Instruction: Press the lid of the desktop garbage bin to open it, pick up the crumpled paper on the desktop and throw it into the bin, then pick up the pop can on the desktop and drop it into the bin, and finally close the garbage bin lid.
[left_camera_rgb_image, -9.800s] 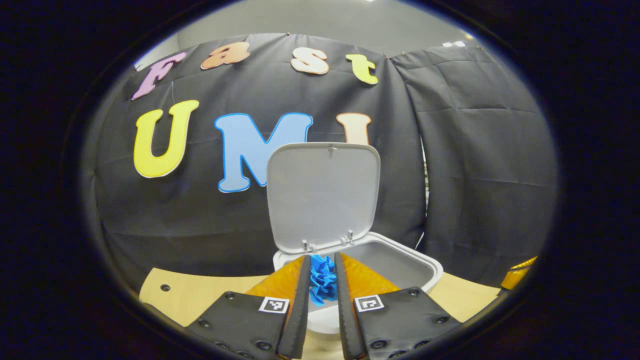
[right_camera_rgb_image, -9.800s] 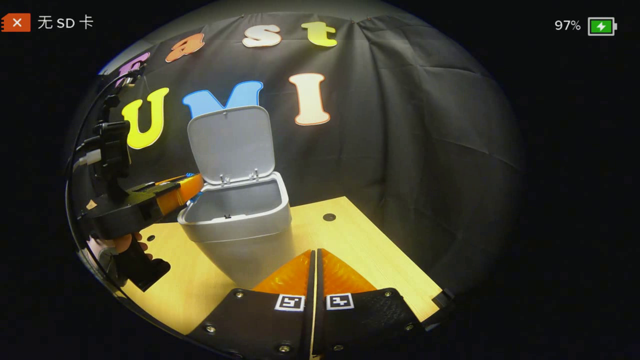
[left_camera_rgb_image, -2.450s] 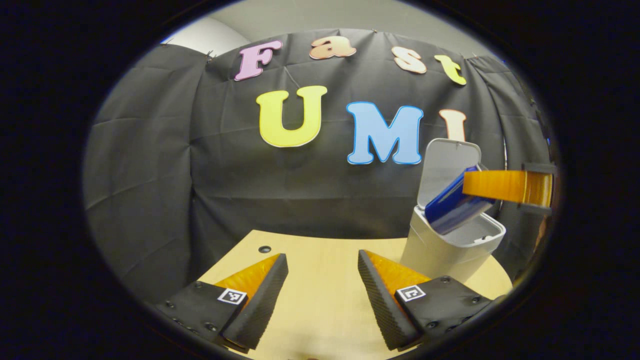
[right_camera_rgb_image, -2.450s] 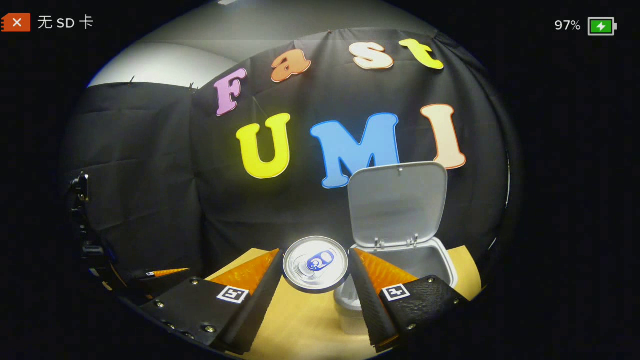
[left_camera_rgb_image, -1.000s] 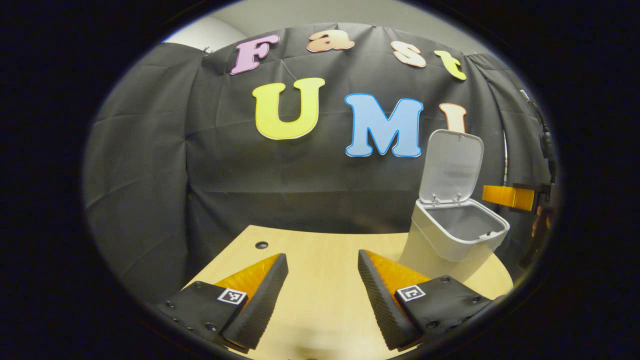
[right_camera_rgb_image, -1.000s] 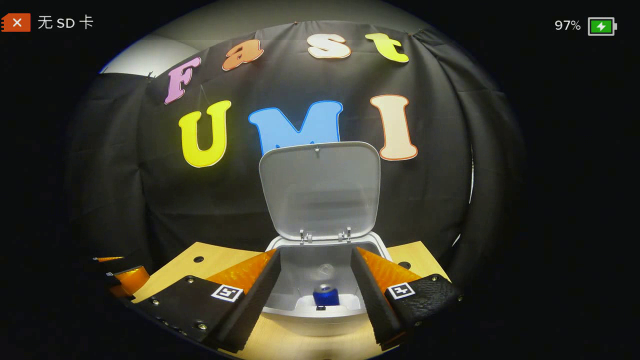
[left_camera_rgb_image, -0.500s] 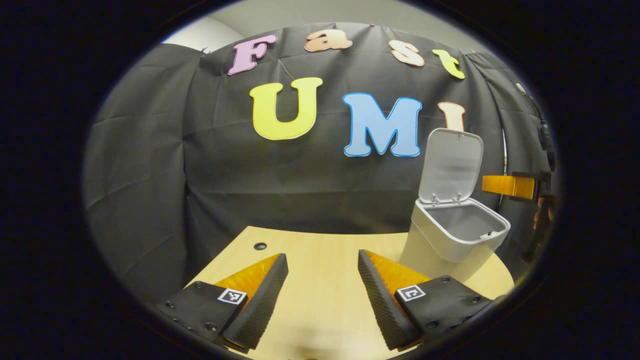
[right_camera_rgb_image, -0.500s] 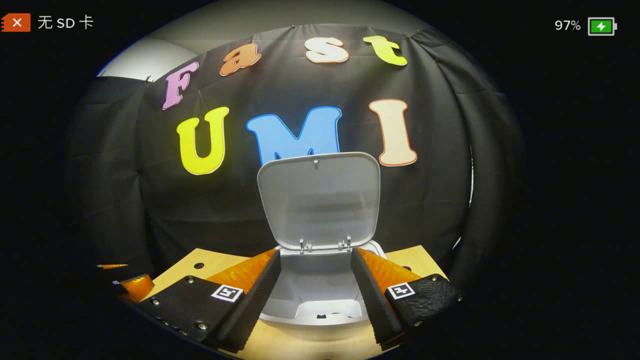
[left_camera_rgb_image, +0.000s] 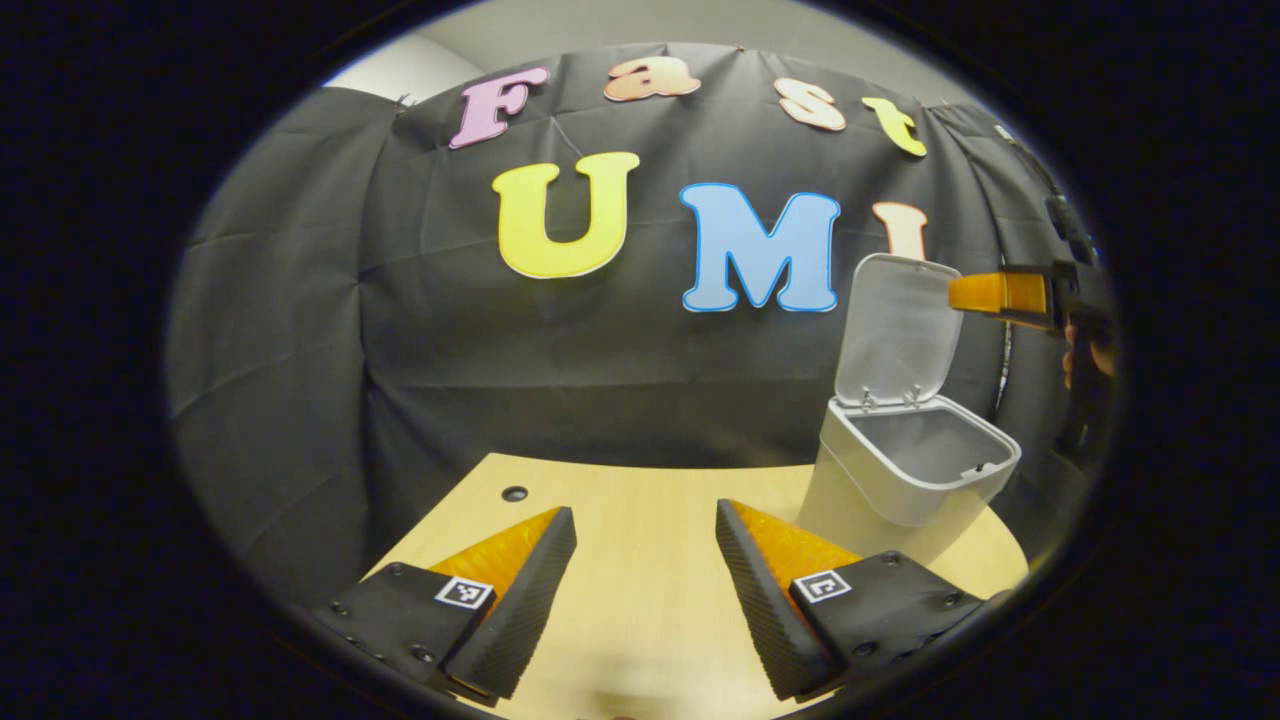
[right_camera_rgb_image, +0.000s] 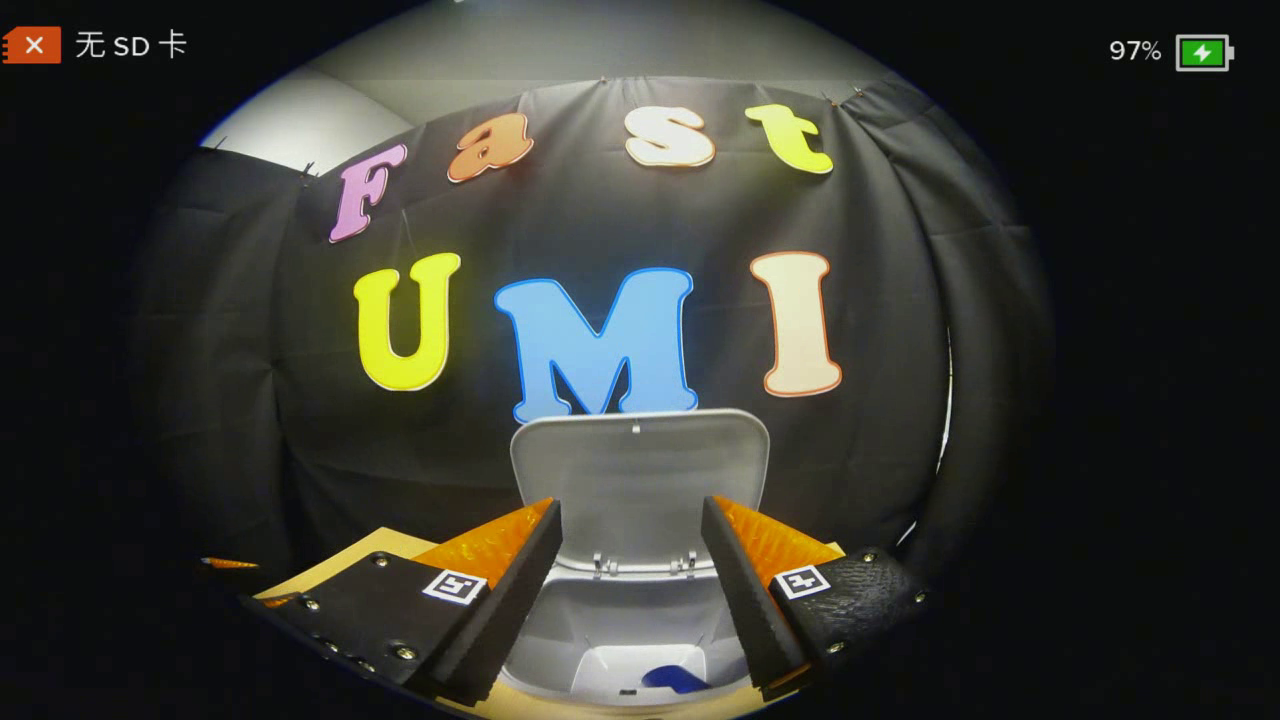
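The desktop garbage bin (left_camera_rgb_image: 905, 480) stands on the right part of the light wooden desktop (left_camera_rgb_image: 640, 590) in the left gripper view, its body a pale grey tub that narrows toward the base. Its lid (left_camera_rgb_image: 897, 330) is raised on the rear hinge and stands nearly upright against the black cloth wall (left_camera_rgb_image: 300, 330). In the right gripper view the bin (right_camera_rgb_image: 600, 625) sits directly ahead and below, with the lid (right_camera_rgb_image: 640, 490) facing the camera and the mouth of the tub wide open. Down inside the tub a small patch of blue (right_camera_rgb_image: 675, 680) shows near the bottom; whether it is the pop can or the crumpled paper cannot be told from here.

The right gripper (right_camera_rgb_image: 630, 590) hangs above the front of the bin, jaws spread apart with nothing between them, the lid and the open tub showing through the gap. In the left gripper view the same gripper (left_camera_rgb_image: 1000, 293) appears at the far right, level with the top edge of the lid and just beside it, held by a hand (left_camera_rgb_image: 1095, 350) that is partly cut off by the edge.

The left gripper (left_camera_rgb_image: 640, 590) is low over the desktop, well to the left of the bin, jaws wide apart and empty over bare wood. A small round hole (left_camera_rgb_image: 514, 493) marks the desktop near its far left edge.
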